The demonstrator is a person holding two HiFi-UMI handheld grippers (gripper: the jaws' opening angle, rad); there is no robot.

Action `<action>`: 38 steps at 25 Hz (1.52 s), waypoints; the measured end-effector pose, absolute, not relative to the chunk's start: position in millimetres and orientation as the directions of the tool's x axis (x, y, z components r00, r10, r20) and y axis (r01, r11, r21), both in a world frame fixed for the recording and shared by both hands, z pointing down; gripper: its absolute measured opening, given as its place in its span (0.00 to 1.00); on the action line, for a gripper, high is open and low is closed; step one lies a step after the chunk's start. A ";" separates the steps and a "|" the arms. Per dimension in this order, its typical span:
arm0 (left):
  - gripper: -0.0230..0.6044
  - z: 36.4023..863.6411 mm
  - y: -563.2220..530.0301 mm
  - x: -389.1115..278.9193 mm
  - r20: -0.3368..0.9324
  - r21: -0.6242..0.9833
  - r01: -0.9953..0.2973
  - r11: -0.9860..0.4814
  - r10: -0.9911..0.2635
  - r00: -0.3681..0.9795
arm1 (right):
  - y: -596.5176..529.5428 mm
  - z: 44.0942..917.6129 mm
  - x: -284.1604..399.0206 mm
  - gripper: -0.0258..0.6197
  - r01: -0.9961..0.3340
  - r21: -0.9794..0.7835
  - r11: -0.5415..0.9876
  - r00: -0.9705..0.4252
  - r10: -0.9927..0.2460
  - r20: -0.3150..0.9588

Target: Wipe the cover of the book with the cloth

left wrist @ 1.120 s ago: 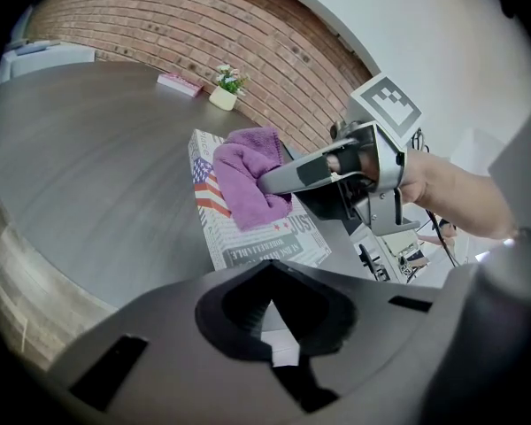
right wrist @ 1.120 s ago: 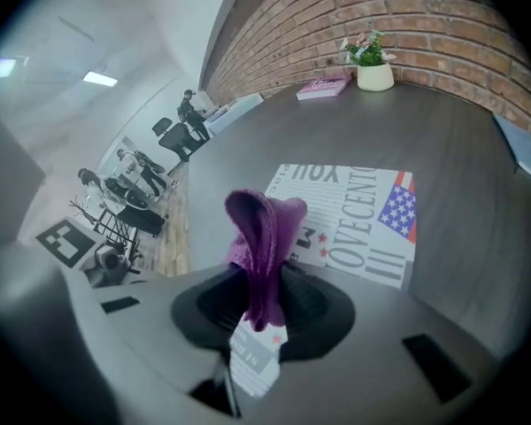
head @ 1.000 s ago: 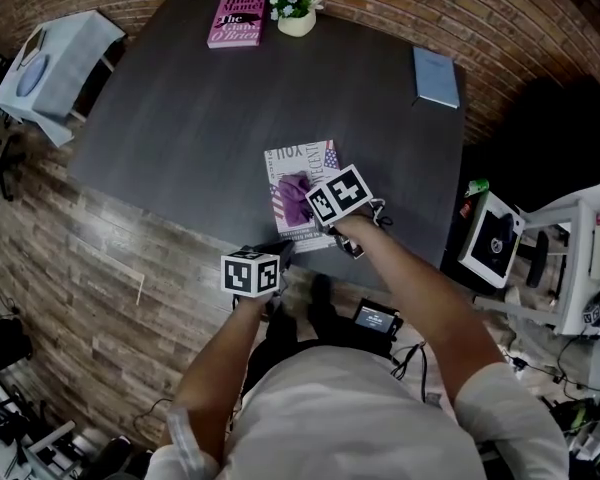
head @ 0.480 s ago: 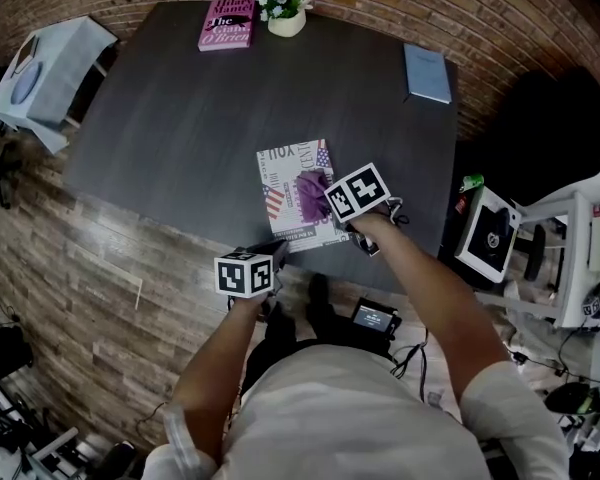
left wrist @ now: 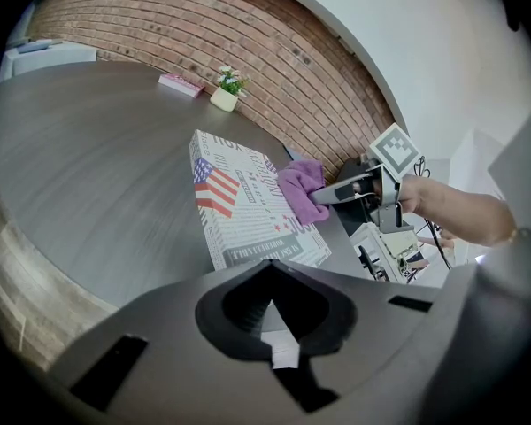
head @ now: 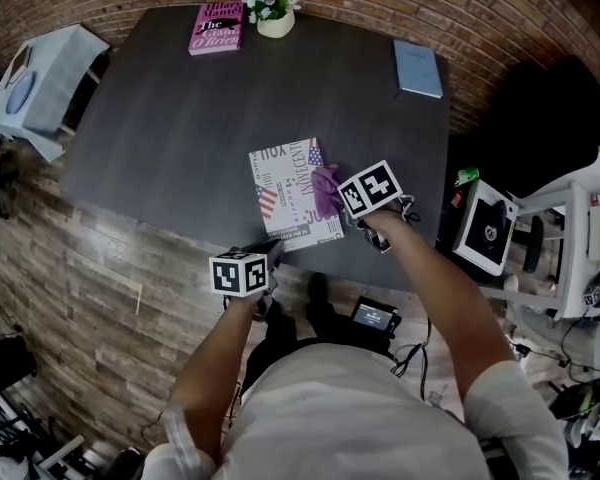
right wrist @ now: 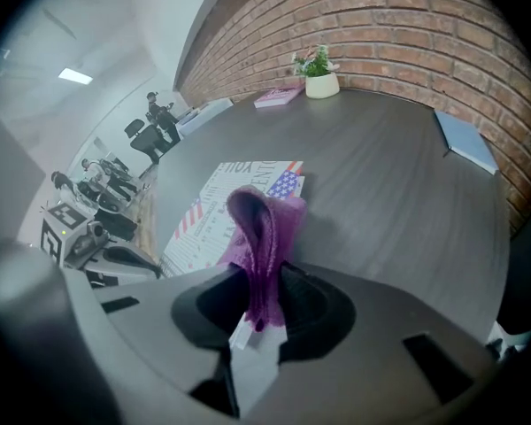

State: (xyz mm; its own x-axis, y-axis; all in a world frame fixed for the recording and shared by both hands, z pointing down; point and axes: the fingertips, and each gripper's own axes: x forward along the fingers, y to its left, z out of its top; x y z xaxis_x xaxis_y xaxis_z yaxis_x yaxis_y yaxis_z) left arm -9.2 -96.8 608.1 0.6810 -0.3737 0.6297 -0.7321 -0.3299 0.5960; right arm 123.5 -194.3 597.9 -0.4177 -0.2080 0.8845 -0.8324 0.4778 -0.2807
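The book (head: 292, 193) with a newsprint and flag cover lies flat near the dark table's front edge; it also shows in the left gripper view (left wrist: 248, 204) and the right gripper view (right wrist: 214, 204). My right gripper (head: 342, 200) is shut on the purple cloth (head: 326, 188), which rests on the book's right edge. The cloth (right wrist: 261, 242) stands bunched between the jaws, and it shows from the side too (left wrist: 303, 181). My left gripper (head: 268, 260) is shut on nothing, hovering by the table's front edge just left of the book's near corner.
A pink book (head: 215, 26) and a small flower pot (head: 274, 18) sit at the table's far edge. A blue book (head: 419, 68) lies at the far right corner. A side table (head: 42, 86) stands to the left, a chair and equipment (head: 490, 230) to the right.
My right gripper has dragged the purple cloth rightwards across the cover, from the book's middle to its right edge. The left gripper has stayed put.
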 end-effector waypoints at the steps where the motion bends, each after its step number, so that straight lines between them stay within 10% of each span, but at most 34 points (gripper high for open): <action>1: 0.05 608.0 -96.7 -9.3 0.630 0.596 -0.731 -0.332 -0.371 0.682 | -194.1 597.3 128.0 0.18 -0.838 -0.268 0.476 -0.406 -0.213 0.889; 15: 0.05 574.0 -109.3 -4.5 0.521 0.644 -0.685 -0.342 -0.459 0.720 | -191.8 555.7 172.9 0.18 -0.879 -0.110 0.464 -0.316 -0.395 0.863; 21: 0.36 515.5 -123.2 28.5 0.288 0.733 -0.523 -0.436 -0.498 0.818 | -169.5 520.1 125.9 0.19 -0.807 -0.110 0.581 -0.443 -0.471 0.763; 38: 0.43 490.2 -113.4 34.2 0.170 0.794 -0.418 -0.441 -0.499 0.850 | -107.5 514.3 30.1 0.25 -0.599 0.086 0.796 -0.499 -0.456 0.737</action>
